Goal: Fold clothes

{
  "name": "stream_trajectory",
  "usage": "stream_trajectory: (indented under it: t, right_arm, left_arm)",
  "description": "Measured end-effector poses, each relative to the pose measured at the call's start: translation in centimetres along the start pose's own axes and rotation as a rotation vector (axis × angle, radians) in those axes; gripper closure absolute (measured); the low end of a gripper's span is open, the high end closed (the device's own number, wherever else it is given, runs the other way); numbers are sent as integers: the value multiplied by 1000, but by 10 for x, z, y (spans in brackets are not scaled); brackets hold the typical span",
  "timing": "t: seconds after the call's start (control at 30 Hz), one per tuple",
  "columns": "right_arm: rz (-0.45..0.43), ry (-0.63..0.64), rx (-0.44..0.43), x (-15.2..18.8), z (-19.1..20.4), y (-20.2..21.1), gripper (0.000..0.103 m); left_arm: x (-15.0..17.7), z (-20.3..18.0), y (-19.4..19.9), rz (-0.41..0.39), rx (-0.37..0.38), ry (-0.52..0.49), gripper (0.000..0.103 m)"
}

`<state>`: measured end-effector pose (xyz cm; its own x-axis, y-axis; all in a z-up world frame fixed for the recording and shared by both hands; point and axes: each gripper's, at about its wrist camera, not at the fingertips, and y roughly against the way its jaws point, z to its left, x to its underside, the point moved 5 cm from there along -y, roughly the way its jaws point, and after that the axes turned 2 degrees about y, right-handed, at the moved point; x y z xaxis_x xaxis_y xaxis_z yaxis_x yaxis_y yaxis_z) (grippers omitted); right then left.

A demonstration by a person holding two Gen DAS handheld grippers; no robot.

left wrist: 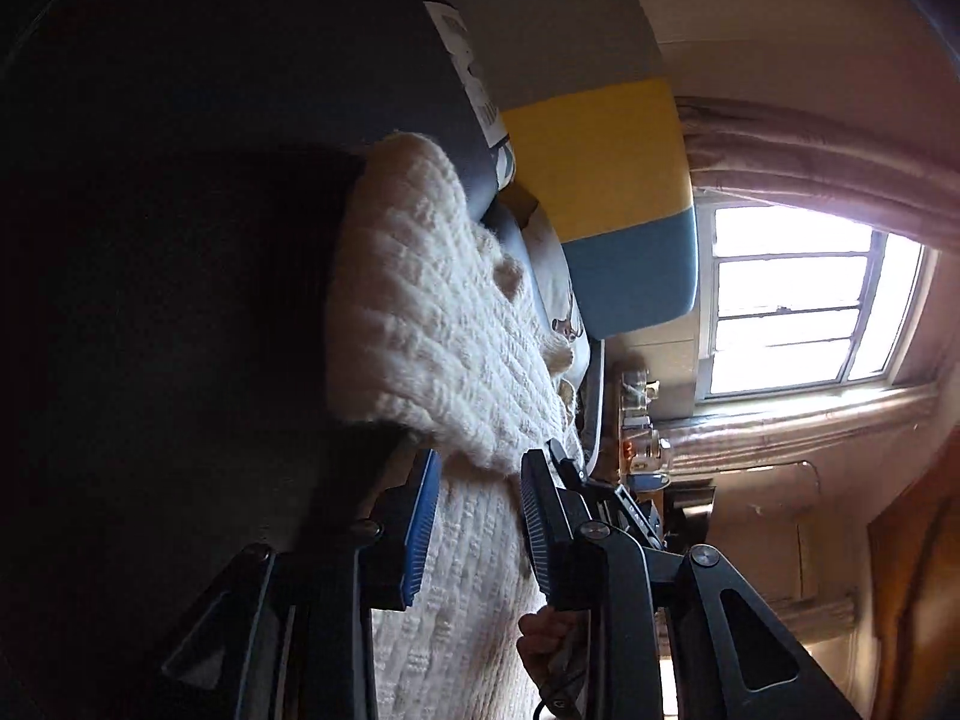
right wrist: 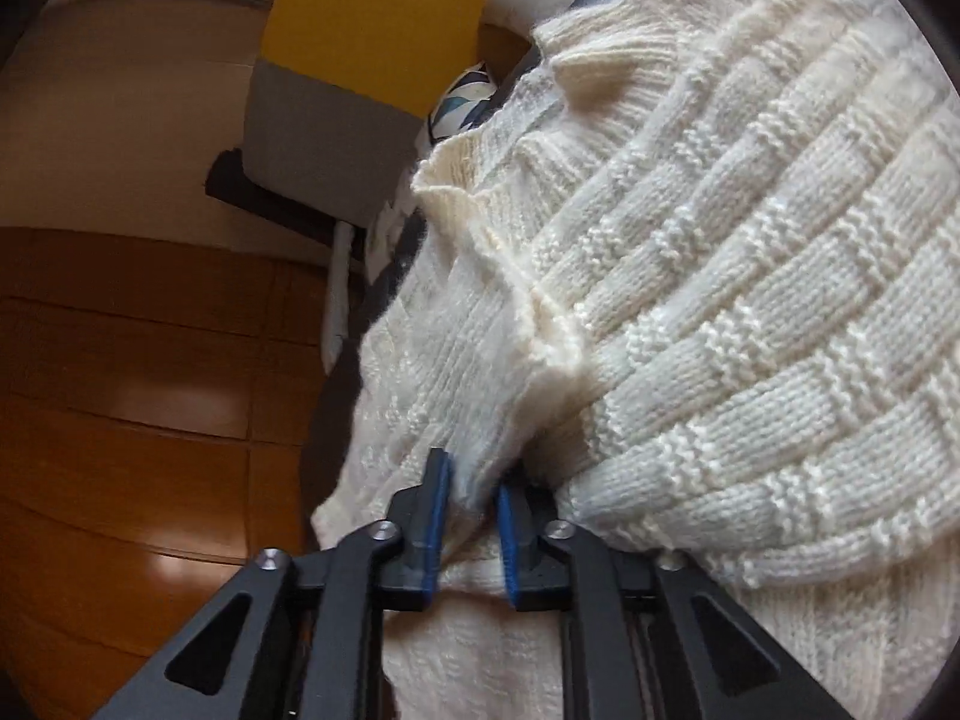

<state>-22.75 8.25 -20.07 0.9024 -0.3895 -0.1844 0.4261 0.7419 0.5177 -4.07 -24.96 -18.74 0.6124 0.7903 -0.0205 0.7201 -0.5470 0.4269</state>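
Note:
A cream chunky-knit sweater (left wrist: 444, 324) lies over a dark grey bed surface (left wrist: 252, 90), and this view is turned on its side. Sweater fabric fills the gap between the blue-padded fingers of my left gripper (left wrist: 477, 516), which is shut on a thick fold of it. In the right wrist view the sweater (right wrist: 720, 276) covers the right half, its ribbed edge bunched at the middle. My right gripper (right wrist: 474, 516) is shut on that bunched edge, its pads close together. A person's hand (left wrist: 546, 630) shows beside the left gripper's right finger.
A grey, yellow and blue padded headboard (left wrist: 600, 150) stands behind patterned pillows (left wrist: 474, 78). A bright window (left wrist: 798, 300) with curtains is to the right. Brown wooden floor (right wrist: 120, 390) lies beside the bed. Small items stand on a bedside stand (left wrist: 636, 420).

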Motion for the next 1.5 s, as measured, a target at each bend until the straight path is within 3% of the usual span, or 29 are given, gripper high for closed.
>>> stream_trajectory:
  t: [0.2, 0.33, 0.43, 0.67, 0.8, 1.0, 1.17, 1.33, 1.5]
  right_arm:
    - [-53, 178, 48, -12, 53, 15, 98]
    - [-72, 335, 82, -27, 105, 29, 98]
    - [-94, 406, 75, -36, 142, 39, 98]
    - [-138, 522, -10, -48, 225, 65, 98]
    - [-187, 575, -41, -54, 247, 94, 98]
    - [-281, 493, -33, -72, 198, 157, 98]
    - [-269, 342, 62, -73, 100, 169, 98]
    - [-218, 144, 129, -46, -11, 164, 98]
    - [-195, 39, 140, -30, -68, 157, 98]
  left_arm:
    - [0, 13, 6, -19, 75, 107, 65]
    - [-3, 11, 0, -14, 217, 229, 59]
    - [0, 5, -16, -7, 267, 283, 59]
    - [12, -23, -59, 41, 269, 296, 59]
    - [-11, -22, -66, -57, 192, 298, 59]
    - [-41, -20, -59, -158, 152, 284, 59]
    - [-39, -27, -63, -165, 92, 204, 59]
    - [-25, -16, -73, -131, 5, 168, 68]
    - [-16, -4, -82, -109, -41, 166, 85]
